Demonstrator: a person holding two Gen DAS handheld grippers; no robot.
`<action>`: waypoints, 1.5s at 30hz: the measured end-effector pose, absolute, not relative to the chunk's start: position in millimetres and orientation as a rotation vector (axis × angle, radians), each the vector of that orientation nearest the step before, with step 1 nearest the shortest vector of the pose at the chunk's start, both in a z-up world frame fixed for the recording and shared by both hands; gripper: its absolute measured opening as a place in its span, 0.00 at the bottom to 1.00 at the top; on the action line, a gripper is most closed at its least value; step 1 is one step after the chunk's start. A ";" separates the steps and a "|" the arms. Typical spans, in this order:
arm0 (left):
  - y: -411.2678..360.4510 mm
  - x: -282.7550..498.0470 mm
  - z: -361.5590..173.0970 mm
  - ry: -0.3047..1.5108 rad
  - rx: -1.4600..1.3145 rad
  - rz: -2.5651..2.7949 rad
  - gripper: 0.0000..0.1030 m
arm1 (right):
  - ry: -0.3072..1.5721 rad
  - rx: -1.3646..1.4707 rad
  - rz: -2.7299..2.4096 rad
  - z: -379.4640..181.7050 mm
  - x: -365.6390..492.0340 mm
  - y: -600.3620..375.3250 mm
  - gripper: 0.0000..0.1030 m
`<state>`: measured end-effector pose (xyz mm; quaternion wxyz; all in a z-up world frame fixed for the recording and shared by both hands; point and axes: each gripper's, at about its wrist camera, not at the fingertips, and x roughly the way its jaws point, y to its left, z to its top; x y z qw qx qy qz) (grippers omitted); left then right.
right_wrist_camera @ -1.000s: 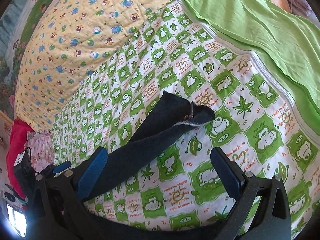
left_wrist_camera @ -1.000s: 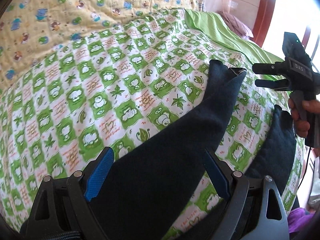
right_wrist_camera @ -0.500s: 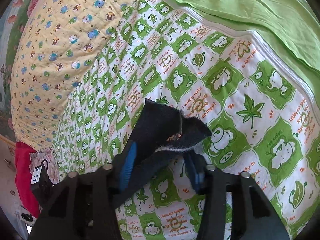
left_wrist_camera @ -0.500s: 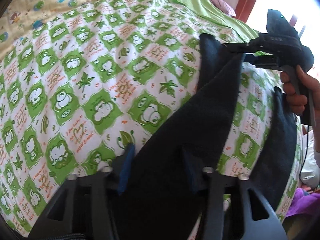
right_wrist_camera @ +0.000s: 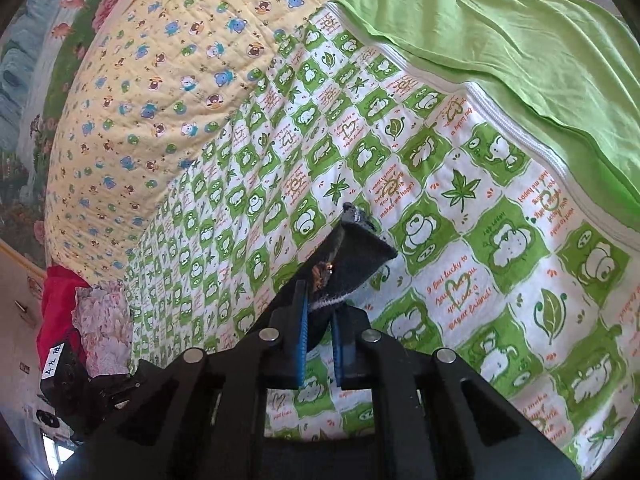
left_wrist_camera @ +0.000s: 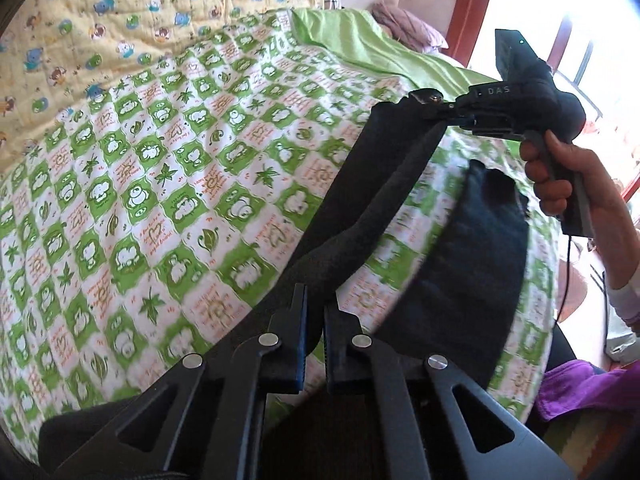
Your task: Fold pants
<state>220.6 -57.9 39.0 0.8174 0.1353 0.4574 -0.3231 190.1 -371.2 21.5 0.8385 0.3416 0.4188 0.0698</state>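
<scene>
Dark navy pants (left_wrist_camera: 352, 208) lie on a green-and-white checked quilt (left_wrist_camera: 160, 200). My left gripper (left_wrist_camera: 314, 316) is shut on the fabric of one leg near the crotch and holds it lifted. My right gripper (right_wrist_camera: 320, 316) is shut on that leg's cuff (right_wrist_camera: 356, 256), also lifted off the quilt; it shows in the left wrist view (left_wrist_camera: 436, 112) at the leg's far end. The leg hangs stretched between the two grippers. The other leg (left_wrist_camera: 476, 248) lies flat on the quilt to the right.
A yellow cartoon-print quilt (left_wrist_camera: 100, 20) lies beyond the checked one. A green sheet (right_wrist_camera: 500, 40) covers the far side of the bed. Red and pink cloth (right_wrist_camera: 80, 312) sits at the bed's left edge. A purple cloth (left_wrist_camera: 580, 388) lies off the bed's near right.
Both grippers have gone from open to shut on one pant leg, the left near the crotch and the right on the cuff, and have raised it off the quilt.
</scene>
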 end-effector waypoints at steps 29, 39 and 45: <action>-64.9 89.7 23.1 0.963 0.212 -0.700 0.05 | 0.898 0.765 0.096 2.9 43.2 -376.5 0.10; -69.5 80.7 -9.1 1.018 0.205 -0.697 0.08 | 0.921 0.718 0.038 -10.6 36.9 -374.0 0.12; -55.9 72.7 -8.9 1.029 0.132 -0.672 0.19 | 0.890 0.689 0.014 5.7 24.0 -371.5 0.41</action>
